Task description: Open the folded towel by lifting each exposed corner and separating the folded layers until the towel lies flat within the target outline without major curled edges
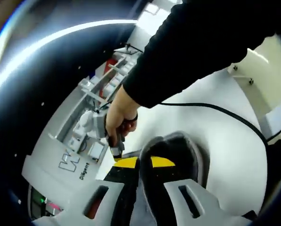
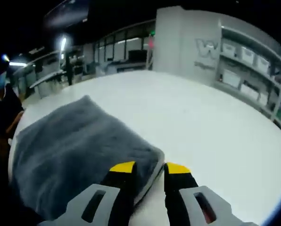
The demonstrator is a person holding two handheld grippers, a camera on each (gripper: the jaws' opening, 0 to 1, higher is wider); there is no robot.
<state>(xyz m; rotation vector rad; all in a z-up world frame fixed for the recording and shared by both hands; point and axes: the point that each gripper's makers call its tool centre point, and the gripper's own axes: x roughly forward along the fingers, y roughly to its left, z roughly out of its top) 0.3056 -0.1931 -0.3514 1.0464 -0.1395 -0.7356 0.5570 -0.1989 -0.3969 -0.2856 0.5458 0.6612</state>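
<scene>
Folded grey towel on white table; both tools at its edge.

Left gripper view: left tool (image 1: 145, 162) has its yellow-tipped jaws close together with a fold of towel (image 1: 178, 150) pinched between them, the grey cloth bunched up and lifted around the right jaw. Table (image 1: 216, 141) lies behind, a black cable (image 1: 235, 117) running across it. A hand (image 1: 119, 113) in a black sleeve (image 1: 197, 47) reaches in from the upper right and grips a handle. Shelving (image 1: 98, 99) with white bins stands beyond the table.

Right gripper view: right tool (image 2: 147, 168) sits with jaws apart, straddling the near corner of the towel (image 2: 70, 150); left jaw over the cloth, right jaw over bare table (image 2: 202, 122). Towel lies folded, thick, on the left part of the table. Shelves (image 2: 253, 61) with bins at right; a person (image 2: 6, 113) at far left edge.
</scene>
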